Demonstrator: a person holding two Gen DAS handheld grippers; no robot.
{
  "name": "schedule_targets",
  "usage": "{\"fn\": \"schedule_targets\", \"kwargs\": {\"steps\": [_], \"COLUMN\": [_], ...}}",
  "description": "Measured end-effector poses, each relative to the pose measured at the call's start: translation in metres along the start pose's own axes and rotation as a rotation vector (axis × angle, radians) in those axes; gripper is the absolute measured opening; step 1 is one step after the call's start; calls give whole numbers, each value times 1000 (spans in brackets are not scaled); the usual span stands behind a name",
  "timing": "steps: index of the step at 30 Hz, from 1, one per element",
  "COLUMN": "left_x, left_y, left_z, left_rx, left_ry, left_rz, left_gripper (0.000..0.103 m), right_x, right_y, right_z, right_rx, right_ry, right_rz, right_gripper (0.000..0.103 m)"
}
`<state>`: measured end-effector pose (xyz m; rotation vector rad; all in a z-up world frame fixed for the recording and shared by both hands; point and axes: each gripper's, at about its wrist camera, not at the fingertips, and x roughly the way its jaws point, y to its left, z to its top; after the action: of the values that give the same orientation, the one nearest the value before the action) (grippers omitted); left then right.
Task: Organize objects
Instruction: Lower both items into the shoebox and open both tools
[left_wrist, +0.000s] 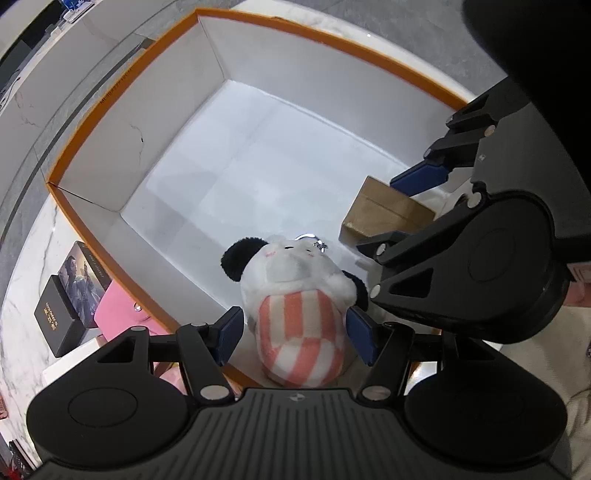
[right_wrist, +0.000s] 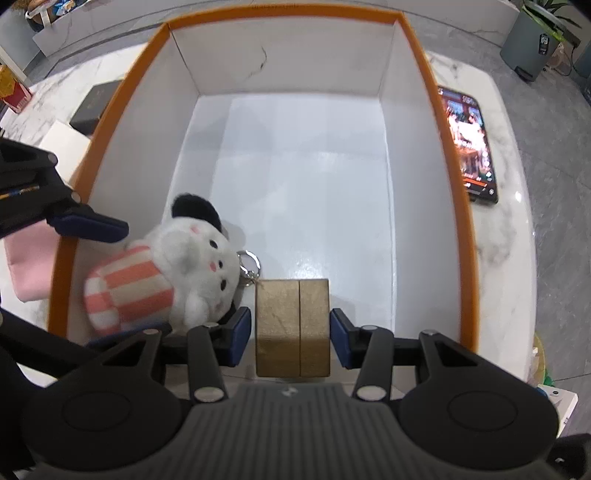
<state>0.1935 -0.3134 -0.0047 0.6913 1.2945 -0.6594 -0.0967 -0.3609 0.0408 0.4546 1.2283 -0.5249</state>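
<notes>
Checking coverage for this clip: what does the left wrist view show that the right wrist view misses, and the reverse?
Only the left wrist view: the picture on the dark box beside the bin, and the left tongs astride the plush toy.
Only the right wrist view: a lit tablet on the marble, a red carton, and the right tongs astride the brown box.
Both: the orange-rimmed bin, the toy, the brown box and a pink pouch.

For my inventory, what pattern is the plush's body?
Pink and white stripes on the plush, clearest in left wrist view.

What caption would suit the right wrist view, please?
Right gripper straddling a brown box beside a plush toy inside the orange-rimmed box.
</notes>
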Motion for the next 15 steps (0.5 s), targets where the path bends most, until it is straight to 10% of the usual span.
{"fn": "schedule_targets", "kwargs": {"steps": [15], "left_x": [-55], "left_y": [3], "left_z": [-17], "left_rx": [-4], "left_ry": [-77], "left_rz": [25], "left_gripper": [73], "right_x": [-63], "right_y": [16], "right_z": [4], "right_rx": [-23], "right_ry": [-66], "right_rz": [-46], "right_gripper": [49]}}
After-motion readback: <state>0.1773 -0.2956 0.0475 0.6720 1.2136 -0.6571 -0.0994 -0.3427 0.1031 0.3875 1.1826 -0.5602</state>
